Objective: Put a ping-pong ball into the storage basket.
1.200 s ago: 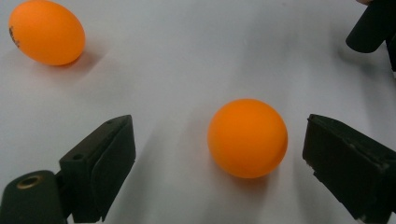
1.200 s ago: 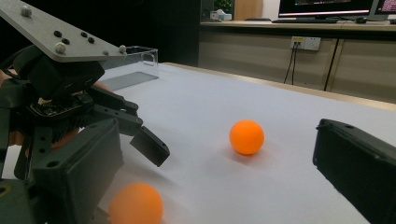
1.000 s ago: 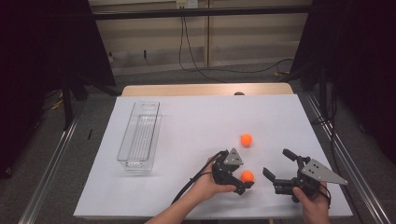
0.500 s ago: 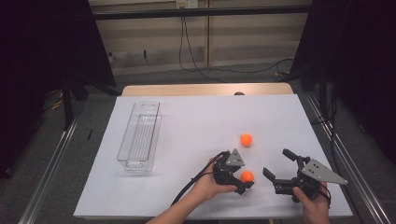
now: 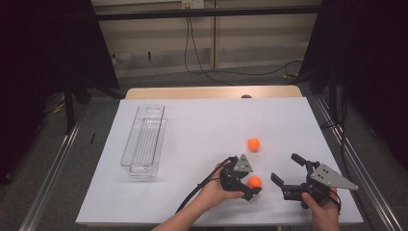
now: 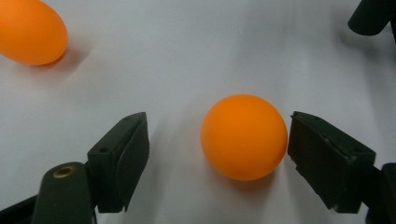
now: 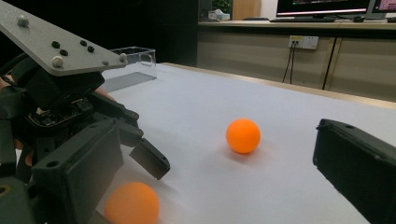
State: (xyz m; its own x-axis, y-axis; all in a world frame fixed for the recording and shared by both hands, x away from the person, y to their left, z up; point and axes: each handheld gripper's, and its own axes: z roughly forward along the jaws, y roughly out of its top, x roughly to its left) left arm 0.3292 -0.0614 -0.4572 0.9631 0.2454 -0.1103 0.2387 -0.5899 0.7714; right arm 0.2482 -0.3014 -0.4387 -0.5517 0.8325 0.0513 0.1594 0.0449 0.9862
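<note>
The left tool (image 5: 248, 188) sat low on the tabletop (image 5: 192, 144), jaws apart, the near orange ball (image 6: 243, 136) between them, closer to one jaw. The right tool (image 5: 288, 174) waited beside, jaws spread and empty.

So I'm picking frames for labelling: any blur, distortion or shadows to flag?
Left gripper view: near ball sharp with a soft shadow, far ball stretched at the corner. Right gripper view: left tool up close is blurred. High view: evenly lit table, dark surroundings.
</note>
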